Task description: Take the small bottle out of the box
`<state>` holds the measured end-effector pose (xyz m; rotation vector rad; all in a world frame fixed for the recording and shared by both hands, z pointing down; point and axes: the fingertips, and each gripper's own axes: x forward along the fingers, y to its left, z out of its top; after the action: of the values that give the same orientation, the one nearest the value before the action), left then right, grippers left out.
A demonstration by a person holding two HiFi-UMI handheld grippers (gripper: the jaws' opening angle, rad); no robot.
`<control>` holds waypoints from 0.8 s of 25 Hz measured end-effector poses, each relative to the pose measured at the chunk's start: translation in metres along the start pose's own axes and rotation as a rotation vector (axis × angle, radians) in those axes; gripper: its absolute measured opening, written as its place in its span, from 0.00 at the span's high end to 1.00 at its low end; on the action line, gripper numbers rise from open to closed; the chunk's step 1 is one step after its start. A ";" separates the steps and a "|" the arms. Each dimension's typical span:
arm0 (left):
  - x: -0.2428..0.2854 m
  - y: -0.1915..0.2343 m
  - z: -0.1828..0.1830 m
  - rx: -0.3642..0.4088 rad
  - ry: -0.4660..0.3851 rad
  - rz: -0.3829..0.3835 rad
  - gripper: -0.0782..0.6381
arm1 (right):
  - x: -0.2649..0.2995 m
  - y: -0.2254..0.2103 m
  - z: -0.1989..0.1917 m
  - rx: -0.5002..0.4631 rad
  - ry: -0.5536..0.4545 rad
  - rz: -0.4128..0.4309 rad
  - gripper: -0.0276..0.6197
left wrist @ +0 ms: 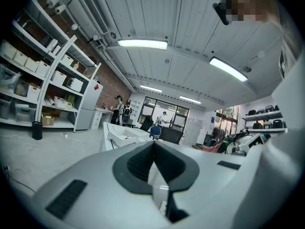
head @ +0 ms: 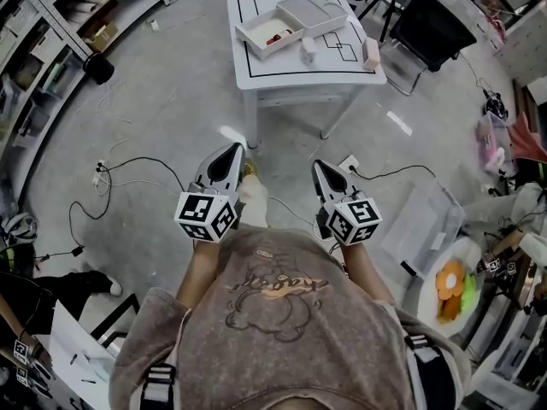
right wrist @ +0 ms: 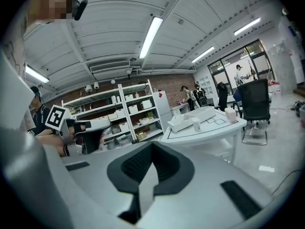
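On the white table (head: pixel 256 75), far ahead of me, lies an open white box (head: pixel 267 32) with something small and red (head: pixel 275 38) inside. Its lid (head: pixel 312 13) rests just behind it. A small white bottle (head: pixel 308 49) stands upright on the tabletop beside the box, also seen in the right gripper view (right wrist: pixel 196 124). My left gripper (head: pixel 232 149) and right gripper (head: pixel 317 166) are held close to my body, over the floor and well short of the table. Both point toward it. Each one's jaws meet at the tip with nothing between them (left wrist: pixel 153 143) (right wrist: pixel 152 145).
A pink object (head: pixel 372 54) stands at the table's right edge. Cables (head: pixel 128 173) trail across the grey floor. Shelving (head: pixel 51 49) lines the left side, a black chair (head: pixel 427 24) sits right of the table, and a clear bin (head: pixel 427 220) lies at right.
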<state>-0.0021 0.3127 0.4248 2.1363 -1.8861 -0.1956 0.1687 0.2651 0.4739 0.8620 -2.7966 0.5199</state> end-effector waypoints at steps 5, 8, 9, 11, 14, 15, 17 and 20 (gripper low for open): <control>0.029 0.006 0.005 -0.002 -0.002 -0.033 0.88 | 0.019 -0.015 0.011 -0.003 -0.002 0.010 0.96; 0.053 0.010 0.005 -0.006 0.004 -0.064 0.88 | 0.033 -0.030 0.016 -0.004 0.007 0.000 0.96; 0.061 0.012 0.005 -0.008 0.006 -0.070 0.88 | 0.038 -0.035 0.018 -0.003 0.008 -0.004 0.96; 0.076 0.019 0.006 -0.010 0.010 -0.079 0.88 | 0.050 -0.044 0.023 -0.003 0.006 -0.012 0.96; 0.099 0.031 0.008 -0.018 0.018 -0.091 0.88 | 0.070 -0.058 0.031 0.000 0.002 -0.027 0.96; 0.107 0.036 0.010 -0.021 0.020 -0.094 0.88 | 0.076 -0.062 0.033 0.003 0.003 -0.032 0.96; 0.124 0.045 0.014 -0.023 0.022 -0.101 0.88 | 0.090 -0.070 0.038 0.006 0.000 -0.039 0.96; 0.150 0.059 0.020 -0.024 0.025 -0.115 0.88 | 0.107 -0.078 0.047 0.006 -0.004 -0.047 0.96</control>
<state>-0.0433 0.1559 0.4363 2.2216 -1.7398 -0.2131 0.1232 0.1324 0.4800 0.9284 -2.7725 0.5206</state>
